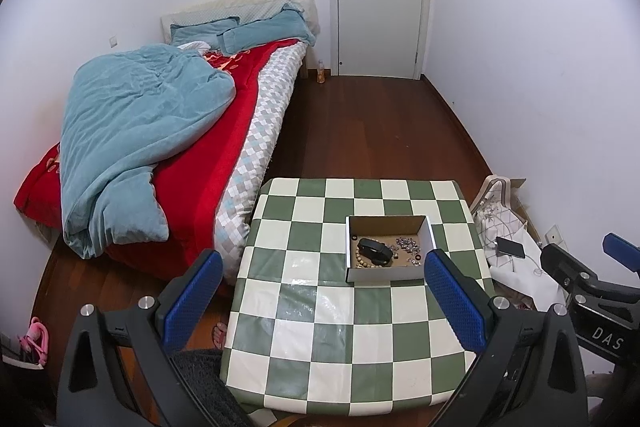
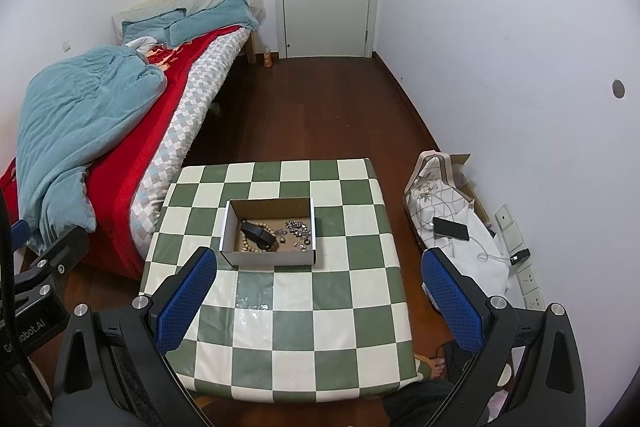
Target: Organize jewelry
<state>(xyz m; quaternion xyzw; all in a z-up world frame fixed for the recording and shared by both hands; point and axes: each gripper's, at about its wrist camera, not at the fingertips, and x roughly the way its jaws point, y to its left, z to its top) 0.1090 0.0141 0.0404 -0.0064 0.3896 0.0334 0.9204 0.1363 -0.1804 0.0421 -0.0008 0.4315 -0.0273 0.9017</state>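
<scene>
- The left gripper [image 1: 322,291] hangs above the near half of the table [image 1: 304,359], jaws wide apart, nothing between the blue pads [image 1: 192,299].
- On its black body, seen at the left edge of the right wrist view, white lettering reads partly "...obot.AI"; the start is cut off.
- The table wears a green-and-cream chequered cover under clear glossy film; it stands just beside the bed [image 1: 168,155].
- The cardboard box [image 2: 268,259], open-topped, sits near the table's middle, toward its far edge.
- Along the box's left side lies a string of wooden beads [image 2: 250,247], with a black wristband or watch [image 2: 260,235] on top of it.
- My guess: the beads are light and limp, best pinched across a few beads; the black band looks stiffer and should take a grip across its strap.
- Toward the box's right side lies a scatter of small metal pieces [image 2: 296,227], rings or charms, too small to tell apart.
- These look hard, light and likely slippery; each would need a fingertip pinch, one at a time, and could skid on the cardboard floor.
- The right gripper [image 2: 318,287] hovers above the table's near half, jaws spread wide and empty.
- Its body, at the right edge of the left wrist view, carries the letters "DAS".
- Off the table's right edge, a phone [image 2: 451,229] lies on a cloth bag on the floor.
</scene>
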